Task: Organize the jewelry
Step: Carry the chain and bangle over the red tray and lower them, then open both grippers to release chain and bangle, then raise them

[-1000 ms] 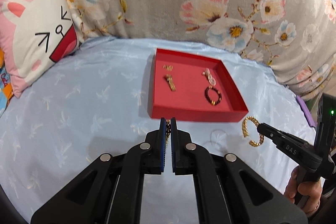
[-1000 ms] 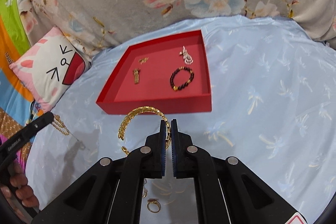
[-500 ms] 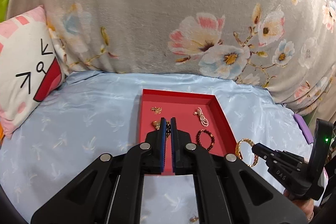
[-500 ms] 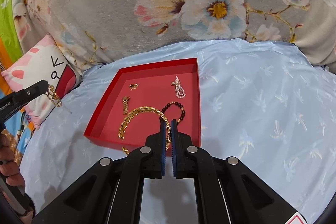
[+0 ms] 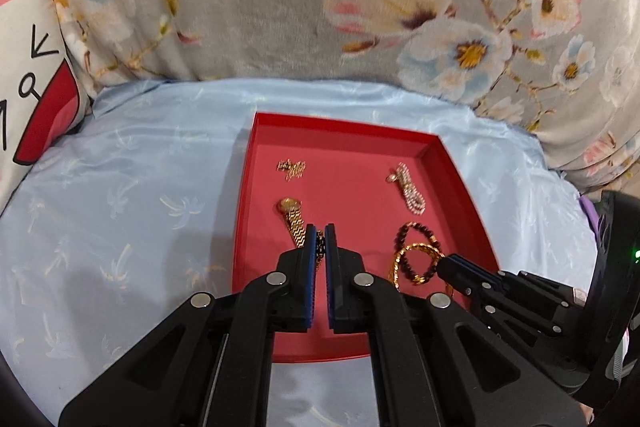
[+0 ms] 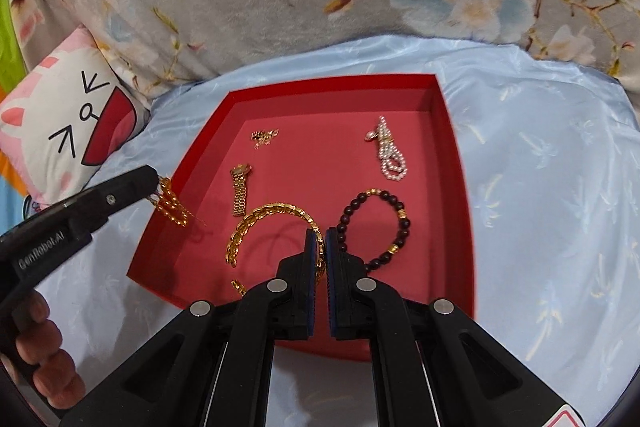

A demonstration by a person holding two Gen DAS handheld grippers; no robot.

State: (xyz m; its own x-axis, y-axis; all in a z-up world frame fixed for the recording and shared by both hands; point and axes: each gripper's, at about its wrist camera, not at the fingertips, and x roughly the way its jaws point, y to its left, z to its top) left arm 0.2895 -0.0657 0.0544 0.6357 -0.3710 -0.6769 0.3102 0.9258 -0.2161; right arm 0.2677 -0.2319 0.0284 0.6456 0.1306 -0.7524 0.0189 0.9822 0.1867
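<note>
A red tray (image 5: 340, 125) (image 6: 328, 83) lies on the light blue sheet. In it are a gold watch (image 5: 292, 217) (image 6: 241, 187), a small gold piece (image 5: 293, 167), a pearl piece (image 5: 408, 185) (image 6: 388, 155) and a dark bead bracelet (image 6: 376, 223). My left gripper (image 5: 319, 239) (image 6: 154, 183) is shut on a short gold chain (image 6: 172, 207), which hangs over the tray's left rim. Above the tray's near part, my right gripper (image 6: 319, 243) (image 5: 444, 265) is shut on a gold link bracelet (image 6: 264, 223) (image 5: 412, 255).
A cat-face pillow (image 5: 32, 75) (image 6: 68, 131) leans at the left. A grey floral blanket (image 5: 280, 7) rises behind the tray. The blue sheet (image 5: 120, 207) spreads on both sides. A person's hand (image 6: 48, 367) holds the left gripper.
Both grippers have moved forward from the sheet in front of the tray to over the tray, each still carrying its gold piece. The tray now looks larger and closer.
</note>
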